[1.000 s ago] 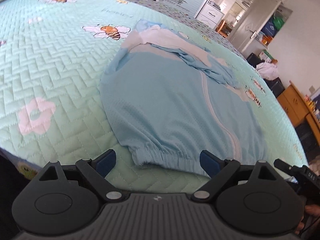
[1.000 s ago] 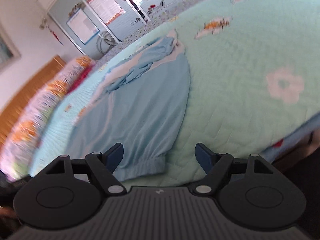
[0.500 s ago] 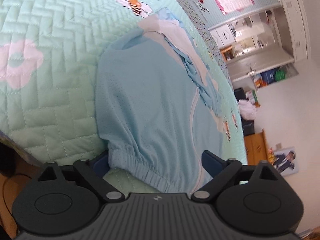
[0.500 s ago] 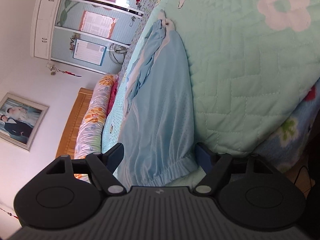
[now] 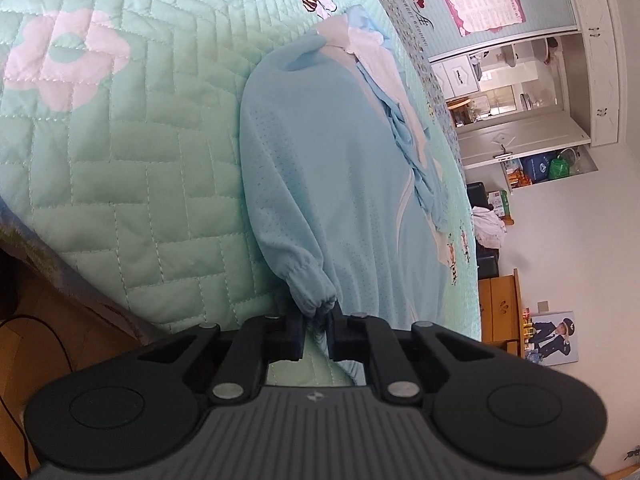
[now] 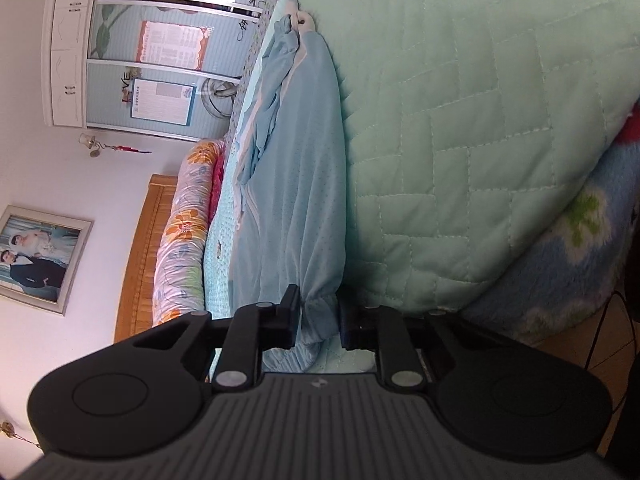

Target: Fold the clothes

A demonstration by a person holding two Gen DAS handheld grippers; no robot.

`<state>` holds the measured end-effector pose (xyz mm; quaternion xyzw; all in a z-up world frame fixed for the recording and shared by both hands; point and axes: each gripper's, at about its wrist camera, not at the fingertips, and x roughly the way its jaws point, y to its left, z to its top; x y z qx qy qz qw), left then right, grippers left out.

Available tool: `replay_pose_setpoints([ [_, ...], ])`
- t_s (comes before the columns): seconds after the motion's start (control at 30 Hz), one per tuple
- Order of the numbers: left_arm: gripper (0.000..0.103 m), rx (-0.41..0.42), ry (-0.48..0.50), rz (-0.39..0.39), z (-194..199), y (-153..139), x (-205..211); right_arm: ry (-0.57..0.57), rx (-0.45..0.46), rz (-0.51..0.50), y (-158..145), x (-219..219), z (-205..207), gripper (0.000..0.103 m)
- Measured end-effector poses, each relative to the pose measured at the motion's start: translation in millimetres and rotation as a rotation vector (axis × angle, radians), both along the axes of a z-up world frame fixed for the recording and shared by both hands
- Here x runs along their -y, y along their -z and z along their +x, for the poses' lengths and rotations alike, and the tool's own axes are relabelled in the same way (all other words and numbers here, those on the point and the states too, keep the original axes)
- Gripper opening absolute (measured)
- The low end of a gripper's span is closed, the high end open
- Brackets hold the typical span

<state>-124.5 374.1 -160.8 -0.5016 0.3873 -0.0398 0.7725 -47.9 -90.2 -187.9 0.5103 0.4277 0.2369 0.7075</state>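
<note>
**Both grippers clamp the hem**

As the jaws finish closing, the left gripper (image 5: pixel 317 330) bites down on the gathered elastic hem of the light blue garment (image 5: pixel 344 184), the fabric bunched tight between its dark blue pads (image 5: pixel 294 334). Over on the other side, the right gripper (image 6: pixel 318 326) has just been closing too, and a puckered corner of the same hem sits pinched between its 2 fingers (image 6: pixel 288 320). So that is 2 grips, 1 at each end of the hem nearest the cameras!

The garment lies stretched out on the mint green quilt (image 5: pixel 132 152), its hem at the near edge of the bed and its white-trimmed, rumpled far end (image 5: pixel 372 52) away towards the wardrobe (image 5: pixel 560 40). In the right wrist view, the quilt (image 6: pixel 480 140) spreads wide to the right of the garment (image 6: pixel 296 184), with a floral bolster (image 6: pixel 188 224) and a wooden headboard (image 6: pixel 142 248) on its left.
</note>
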Motion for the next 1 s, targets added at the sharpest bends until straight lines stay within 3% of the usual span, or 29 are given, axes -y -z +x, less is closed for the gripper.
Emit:
replay_pose_setpoints([
  [0.07, 0.014, 0.001, 0.029, 0.068, 4, -7, 6, 0.000, 0.002, -0.003, 0, -1, 0, 0.020],
  [0.13, 0.031, 0.014, 0.079, 0.151, 10, -19, 17, 0.000, 0.005, -0.008, 0, -1, -1, 0.020],
  [0.2, 0.059, 0.022, 0.124, 0.222, 17, -31, 31, -0.003, 0.018, -0.018, -3, -3, -1, 0.025],
  [0.3, 0.074, -0.003, 0.165, 0.343, 30, -42, 54, -0.013, 0.051, -0.040, -8, -6, -2, 0.034],
  [0.47, 0.080, -0.052, 0.242, 0.606, 47, -51, 95, -0.019, 0.077, -0.058, -12, -10, -3, 0.039],
  [0.57, 0.081, -0.070, 0.262, 0.685, 53, -48, 104, -0.018, 0.075, -0.051, -10, -9, -1, 0.039],
  [0.67, 0.082, -0.076, 0.268, 0.713, 58, -47, 108, -0.018, 0.075, -0.050, -9, -9, -1, 0.039],
  [1.0, 0.082, -0.082, 0.264, 0.700, 59, -51, 108, -0.018, 0.072, -0.044, -8, -9, 0, 0.039],
])
